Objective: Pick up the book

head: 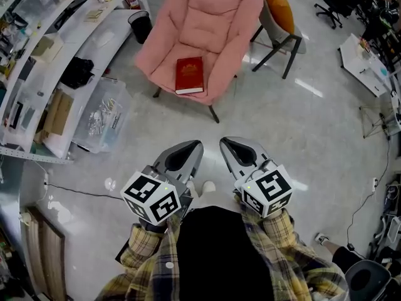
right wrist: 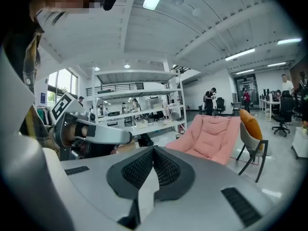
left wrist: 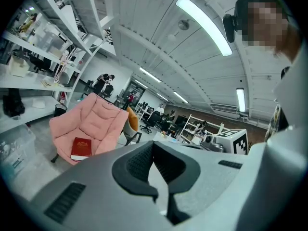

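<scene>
A red book (head: 189,74) lies flat on the seat of a pink cushioned chair (head: 207,17), out across the floor ahead of me. The left gripper view shows the book (left wrist: 81,148) on the chair (left wrist: 91,121) at lower left. In the right gripper view I see only the chair (right wrist: 211,136); the book is hidden there. My left gripper (head: 192,147) and right gripper (head: 228,144) hang side by side close to my body, well short of the chair. Both are shut with nothing between the pads (left wrist: 139,160) (right wrist: 166,167).
White shelving (head: 59,39) runs along the left, with a clear plastic bin (head: 100,115) and a black waste bin (head: 140,25) at its foot. An orange-backed chair (head: 279,8) stands right of the pink one. A cable (head: 75,190) crosses the floor at left.
</scene>
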Available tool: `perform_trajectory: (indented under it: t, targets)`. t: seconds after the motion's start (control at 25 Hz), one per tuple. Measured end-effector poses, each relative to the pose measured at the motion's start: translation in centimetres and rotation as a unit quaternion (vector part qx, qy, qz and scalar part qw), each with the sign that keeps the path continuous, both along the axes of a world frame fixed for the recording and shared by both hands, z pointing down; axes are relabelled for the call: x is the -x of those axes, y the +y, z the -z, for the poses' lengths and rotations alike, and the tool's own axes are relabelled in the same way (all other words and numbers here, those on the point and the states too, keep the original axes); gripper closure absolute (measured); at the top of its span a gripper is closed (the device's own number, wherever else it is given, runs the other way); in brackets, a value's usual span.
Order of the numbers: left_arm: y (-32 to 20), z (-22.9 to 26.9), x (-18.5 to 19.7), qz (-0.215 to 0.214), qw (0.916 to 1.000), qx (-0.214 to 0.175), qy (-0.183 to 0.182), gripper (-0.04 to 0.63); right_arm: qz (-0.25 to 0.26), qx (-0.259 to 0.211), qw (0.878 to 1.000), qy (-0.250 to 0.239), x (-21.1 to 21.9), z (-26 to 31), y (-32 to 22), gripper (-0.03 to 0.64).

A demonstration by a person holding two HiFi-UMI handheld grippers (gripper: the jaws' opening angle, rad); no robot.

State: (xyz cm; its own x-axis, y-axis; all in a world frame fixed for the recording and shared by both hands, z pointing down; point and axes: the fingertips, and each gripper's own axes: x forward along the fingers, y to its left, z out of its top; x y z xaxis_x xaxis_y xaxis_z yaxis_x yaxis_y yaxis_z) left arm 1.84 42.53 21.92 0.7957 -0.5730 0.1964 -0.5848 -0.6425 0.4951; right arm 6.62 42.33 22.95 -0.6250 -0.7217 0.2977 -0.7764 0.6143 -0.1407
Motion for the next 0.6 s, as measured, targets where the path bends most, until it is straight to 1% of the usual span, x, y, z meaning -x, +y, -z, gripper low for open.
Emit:
perform_trajectory:
  t: [0.36,0.6]
  targets:
    - [2.0,-0.7,-1.0,0.014,0.9999,0.002,-0.009,0.592,0.009,0.005,1.000,-0.013,-1.2,-0.8,1.8,0.598]
    - [1.9,-0.8,0.5,0.034,0.9993,0.006,-0.013,0.592,0.026,0.009,0.999,-0.016,0.1,-0.9,1.8,0.598]
